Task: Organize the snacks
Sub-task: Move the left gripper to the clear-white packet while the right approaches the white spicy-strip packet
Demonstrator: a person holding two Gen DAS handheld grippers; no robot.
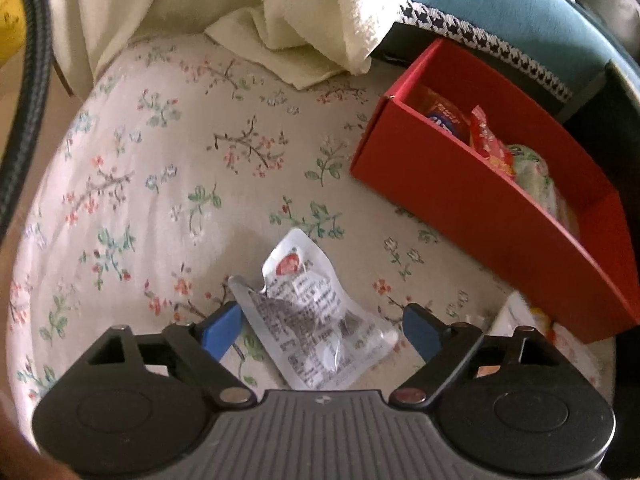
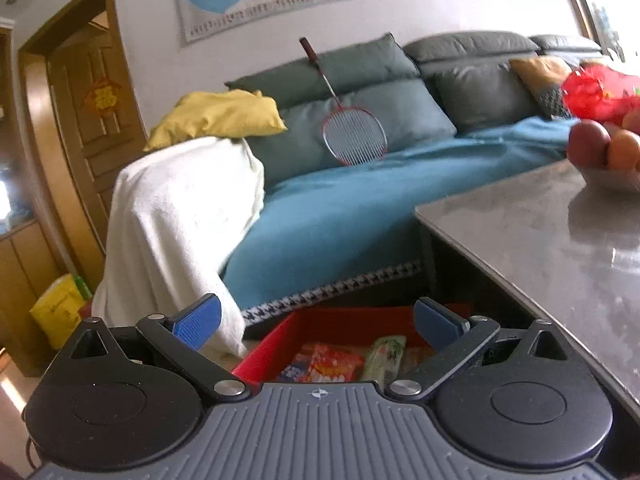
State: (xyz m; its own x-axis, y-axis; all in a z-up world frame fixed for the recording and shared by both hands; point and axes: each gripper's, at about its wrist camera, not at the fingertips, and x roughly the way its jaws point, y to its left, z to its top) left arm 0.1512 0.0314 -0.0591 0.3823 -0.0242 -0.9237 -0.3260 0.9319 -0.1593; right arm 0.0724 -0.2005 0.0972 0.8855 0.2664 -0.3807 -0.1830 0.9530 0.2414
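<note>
Left wrist view: left gripper (image 1: pixel 322 326) points steeply down at a floral-print cushioned surface (image 1: pixel 168 168). Jaws spread; a crumpled white snack packet (image 1: pixel 316 312) lies between the blue pads, flat on the fabric. The left pad (image 1: pixel 222 330) sits just beside the packet's edge; whether it touches cannot be told. The right pad stands clear. Print on the packet is too blurred to read; its lower part is cut off by the gripper body.

Red box (image 1: pixel 472 216) stands to the upper right on the same surface, well apart from the packet. Inside it: several wrappers, red, blue and pale green, partly hidden by the near wall. A second pale packet (image 1: pixel 520 316) shows at the box's near corner, mostly covered by the gripper linkage. A cream cloth (image 1: pixel 304 20) hangs at the top edge.

Right wrist view: right gripper (image 2: pixel 318 322) is raised, pointing across the room toward a sofa with a blue cover (image 2: pixel 360 208). Jaws fully spread, nothing between them. The red box (image 2: pixel 320 320) lies below, its front hidden by the gripper body. Grey worktop (image 2: pixel 540 240) at right; the fruit bowl (image 2: pixel 612 152) on it is cut off by the frame edge.
</note>
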